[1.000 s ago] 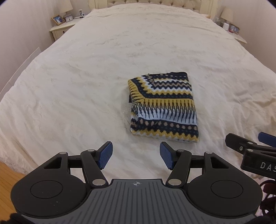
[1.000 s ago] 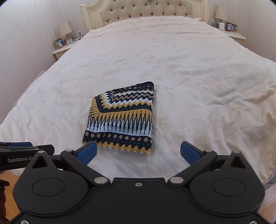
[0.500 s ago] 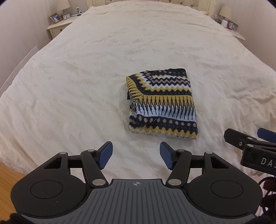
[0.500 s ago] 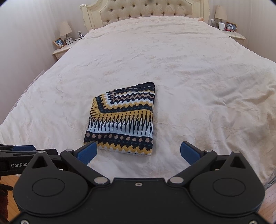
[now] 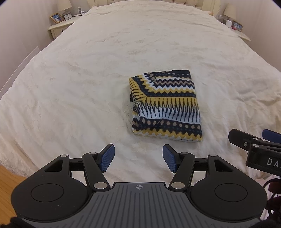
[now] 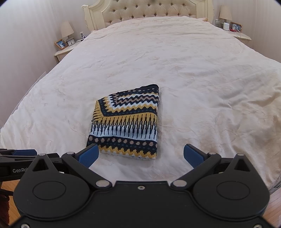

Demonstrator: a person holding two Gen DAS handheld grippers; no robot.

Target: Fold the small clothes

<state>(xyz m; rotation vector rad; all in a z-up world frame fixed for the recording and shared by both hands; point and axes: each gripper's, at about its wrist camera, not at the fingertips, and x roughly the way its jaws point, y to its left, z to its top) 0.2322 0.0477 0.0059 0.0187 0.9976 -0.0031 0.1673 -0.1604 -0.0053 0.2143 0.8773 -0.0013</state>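
A small knitted garment (image 5: 166, 107) with navy, yellow, white and tan zigzag bands lies folded into a flat rectangle on the cream bedspread (image 5: 79, 84). It also shows in the right wrist view (image 6: 126, 122). My left gripper (image 5: 138, 157) is open and empty, held above the bed's near edge, short of the garment and to its left. My right gripper (image 6: 140, 154) is open and empty, just short of the garment's near hem. Each gripper shows at the edge of the other's view.
A tufted headboard (image 6: 149, 10) stands at the far end. Nightstands with a lamp and photo frames stand at far left (image 6: 65, 49) and far right (image 6: 240, 35). Wooden floor (image 5: 8, 178) shows below the bed's near edge.
Both grippers stay open and empty. The left view has shifted a little, so the garment sits slightly higher in its frame. The garment itself has not moved.
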